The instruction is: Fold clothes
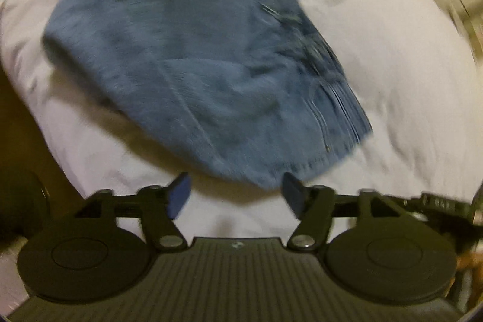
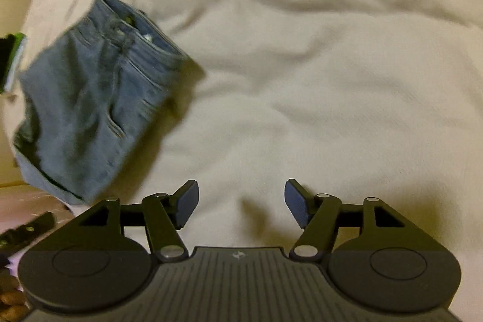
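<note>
Already the jeans (image 1: 193, 62) lie in a compact folded stack on the sheet (image 1: 392, 80); the left gripper (image 1: 237, 195) gapes empty at their hem. Right gripper (image 2: 241, 201), spread and empty, faces bare sheet, jeans (image 2: 90, 98) left. Folding looks done.

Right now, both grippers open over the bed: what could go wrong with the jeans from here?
1. The folded jeans sit thick and layered; the open left gripper at their near hem may pinch only the top layer and undo the fold.
2. The bedsheet is soft and wrinkled, so a low grasp could catch sheet along with denim.
3. The right gripper hangs over bare sheet, off to the side of the jeans, and both views are motion-blurred.
</note>
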Demonstrator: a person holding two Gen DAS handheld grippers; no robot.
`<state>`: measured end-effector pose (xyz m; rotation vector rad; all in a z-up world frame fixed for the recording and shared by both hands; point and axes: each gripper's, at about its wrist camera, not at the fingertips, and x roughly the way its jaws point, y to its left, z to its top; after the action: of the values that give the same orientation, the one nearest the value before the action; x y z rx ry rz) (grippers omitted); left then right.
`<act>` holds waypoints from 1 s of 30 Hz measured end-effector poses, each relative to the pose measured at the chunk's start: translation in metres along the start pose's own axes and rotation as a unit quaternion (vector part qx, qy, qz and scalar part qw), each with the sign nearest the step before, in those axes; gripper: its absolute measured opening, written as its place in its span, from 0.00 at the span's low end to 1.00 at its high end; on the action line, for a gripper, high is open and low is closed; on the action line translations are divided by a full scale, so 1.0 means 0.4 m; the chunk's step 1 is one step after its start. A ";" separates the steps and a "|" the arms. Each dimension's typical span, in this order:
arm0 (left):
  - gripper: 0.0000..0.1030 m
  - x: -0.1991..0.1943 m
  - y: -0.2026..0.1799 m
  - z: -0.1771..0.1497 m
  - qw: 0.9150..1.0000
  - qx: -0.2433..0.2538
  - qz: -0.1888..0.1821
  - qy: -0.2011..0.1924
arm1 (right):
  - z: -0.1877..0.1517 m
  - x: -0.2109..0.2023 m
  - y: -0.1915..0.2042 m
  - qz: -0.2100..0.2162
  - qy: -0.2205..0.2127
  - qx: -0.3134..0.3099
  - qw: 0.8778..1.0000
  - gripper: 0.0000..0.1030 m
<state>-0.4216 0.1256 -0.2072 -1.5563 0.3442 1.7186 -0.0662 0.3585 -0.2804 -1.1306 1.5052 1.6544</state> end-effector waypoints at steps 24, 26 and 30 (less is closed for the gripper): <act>0.08 -0.015 0.183 0.024 0.991 0.057 0.100 -0.061 | -0.181 0.034 0.099 0.124 -0.035 0.056 0.990 0.11; 0.11 -0.036 0.211 0.024 0.987 0.088 0.115 -0.066 | -0.269 0.042 0.140 0.127 -0.006 0.032 0.991 0.12; 0.34 -0.036 0.280 0.008 0.989 0.073 0.119 -0.039 | -0.375 0.087 0.212 0.110 0.048 -0.007 0.993 0.24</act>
<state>-0.5018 0.0485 -0.2257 -1.3819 0.6211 1.8846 -0.1291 0.1945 -0.2707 -1.0976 1.7336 1.7799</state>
